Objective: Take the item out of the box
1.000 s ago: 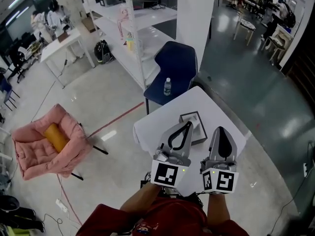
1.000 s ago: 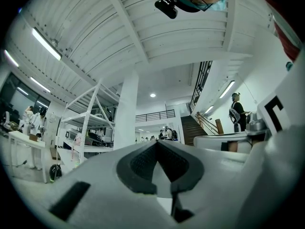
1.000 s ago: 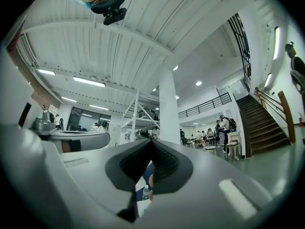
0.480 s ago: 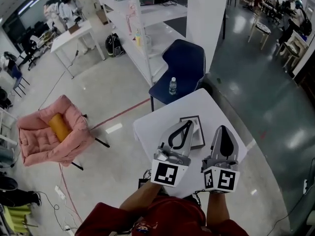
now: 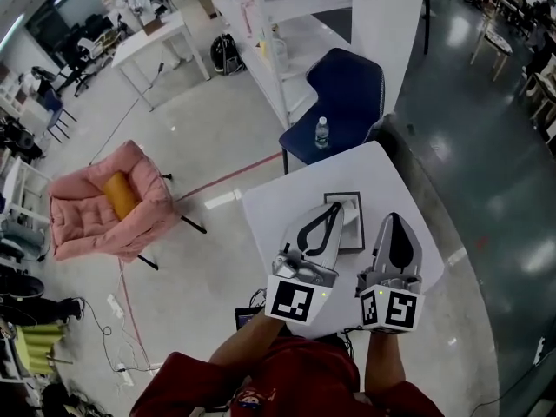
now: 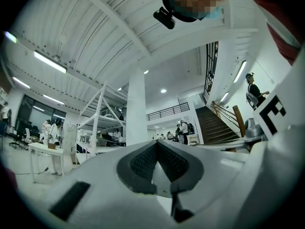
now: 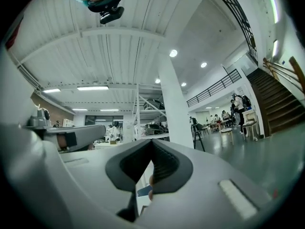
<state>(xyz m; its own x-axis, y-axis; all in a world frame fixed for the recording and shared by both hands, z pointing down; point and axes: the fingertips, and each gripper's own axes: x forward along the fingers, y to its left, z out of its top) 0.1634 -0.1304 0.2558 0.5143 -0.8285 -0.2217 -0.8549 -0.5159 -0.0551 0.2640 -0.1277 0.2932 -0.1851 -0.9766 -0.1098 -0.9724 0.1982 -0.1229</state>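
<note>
A flat box [image 5: 353,222] with a dark rim and a pale inside lies on the small white table [image 5: 269,220] in the head view. Both grippers are held above the table's near part, pointing away from me. My left gripper [image 5: 334,208] overlaps the box's left edge, and its jaws meet at the tips with nothing between them. My right gripper [image 5: 395,219] hangs just right of the box, jaws shut and empty. In the left gripper view the left gripper [image 6: 156,143] points out over the hall, as the right gripper [image 7: 152,142] does in its own view. The box's contents cannot be made out.
A blue chair [image 5: 347,94] with a water bottle [image 5: 321,132] on its seat stands behind the table, beside a white pillar [image 5: 391,33]. A pink cushioned chair [image 5: 104,207] holding an orange roll is at the left. White shelving [image 5: 261,24] stands at the back. Cables lie on the floor.
The head view has shifted, so the table and room sit lower and further right in it. Both grippers stay shut over the near part of the table; the left one now overlaps the box's edge.
</note>
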